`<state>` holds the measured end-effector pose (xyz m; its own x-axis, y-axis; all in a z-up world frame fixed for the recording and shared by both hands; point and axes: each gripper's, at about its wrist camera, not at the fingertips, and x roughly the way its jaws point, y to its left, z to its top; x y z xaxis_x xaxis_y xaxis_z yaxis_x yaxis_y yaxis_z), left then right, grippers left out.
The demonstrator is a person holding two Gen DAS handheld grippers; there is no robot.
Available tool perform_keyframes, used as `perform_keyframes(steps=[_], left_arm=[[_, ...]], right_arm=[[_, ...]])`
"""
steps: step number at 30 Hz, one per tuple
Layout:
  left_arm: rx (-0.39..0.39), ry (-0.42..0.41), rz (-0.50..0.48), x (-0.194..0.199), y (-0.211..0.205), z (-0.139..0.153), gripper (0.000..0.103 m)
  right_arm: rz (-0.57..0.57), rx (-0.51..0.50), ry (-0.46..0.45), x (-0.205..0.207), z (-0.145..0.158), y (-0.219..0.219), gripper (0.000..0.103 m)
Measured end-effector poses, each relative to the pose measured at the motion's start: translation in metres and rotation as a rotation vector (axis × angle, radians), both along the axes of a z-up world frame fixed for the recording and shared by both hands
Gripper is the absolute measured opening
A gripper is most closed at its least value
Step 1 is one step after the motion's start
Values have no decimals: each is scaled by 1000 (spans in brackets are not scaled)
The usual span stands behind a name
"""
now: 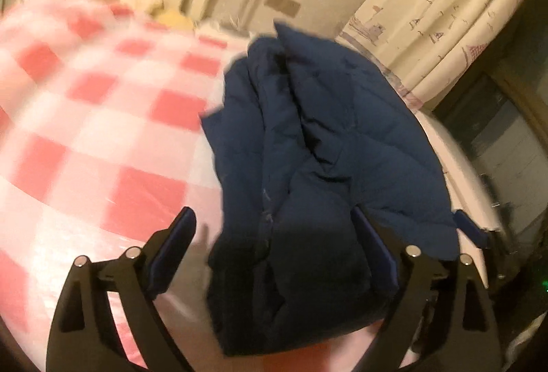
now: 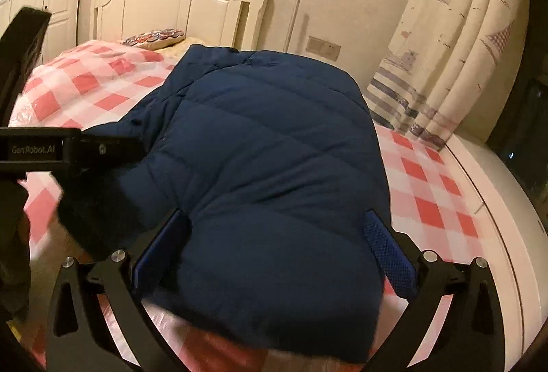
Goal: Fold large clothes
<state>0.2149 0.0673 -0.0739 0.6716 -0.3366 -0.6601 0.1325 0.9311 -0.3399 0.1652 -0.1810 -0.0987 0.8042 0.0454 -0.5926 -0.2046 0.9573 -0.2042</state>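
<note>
A navy blue padded jacket (image 2: 267,146) lies folded on the pink and white checked bed cover (image 2: 89,81). My right gripper (image 2: 274,228) is open, its jaws standing either side of the jacket's near end without closing on it. My left gripper (image 1: 274,221) is open too, with the bunched edge of the jacket (image 1: 308,149) lying between its jaws. The left gripper's black body also shows in the right wrist view (image 2: 51,149), at the jacket's left side. The left wrist view is blurred by motion.
A white headboard (image 2: 171,2) and a patterned pillow (image 2: 154,38) stand at the far end of the bed. A printed curtain (image 2: 462,47) hangs on the right. The bed's white edge (image 2: 496,218) runs along the right side, with dark floor beyond.
</note>
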Motion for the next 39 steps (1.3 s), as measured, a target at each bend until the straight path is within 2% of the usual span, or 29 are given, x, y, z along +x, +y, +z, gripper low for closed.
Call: perform_keyframes(steps=[2, 3, 4, 5, 8, 10, 13, 16, 19, 23, 28, 39], left_arm=[[101, -88, 28, -18, -4, 23, 92], [140, -131, 39, -27, -5, 35, 97], [194, -209, 58, -42, -7, 54, 101], [229, -281, 78, -58, -8, 72, 101], [281, -443, 125, -101, -10, 114, 101], [287, -501, 164, -127, -11, 134, 101], [296, -546, 205, -159, -15, 143, 101], [310, -536, 176, -174, -26, 134, 101], [307, -463, 126, -177, -38, 117, 101], [351, -422, 72, -177, -54, 99, 101], [353, -426, 68, -179, -60, 95, 101], [343, -414, 77, -178, -54, 93, 101]], right_arm=[[74, 18, 63, -12, 9, -6, 99], [110, 27, 83, -19, 15, -5, 99], [137, 34, 82, -30, 25, -2, 99], [146, 42, 51, -39, 37, -6, 99], [139, 158, -72, -72, 78, -30, 99], [101, 241, -172, -95, 104, -49, 99], [38, 296, -248, -118, 120, -60, 99], [-39, 301, -217, -126, 110, -61, 99], [-48, 309, -171, -128, 93, -60, 99], [-58, 297, -123, -125, 74, -59, 99], [-80, 326, -153, -132, 78, -66, 99], [-78, 309, -178, -135, 82, -60, 99]])
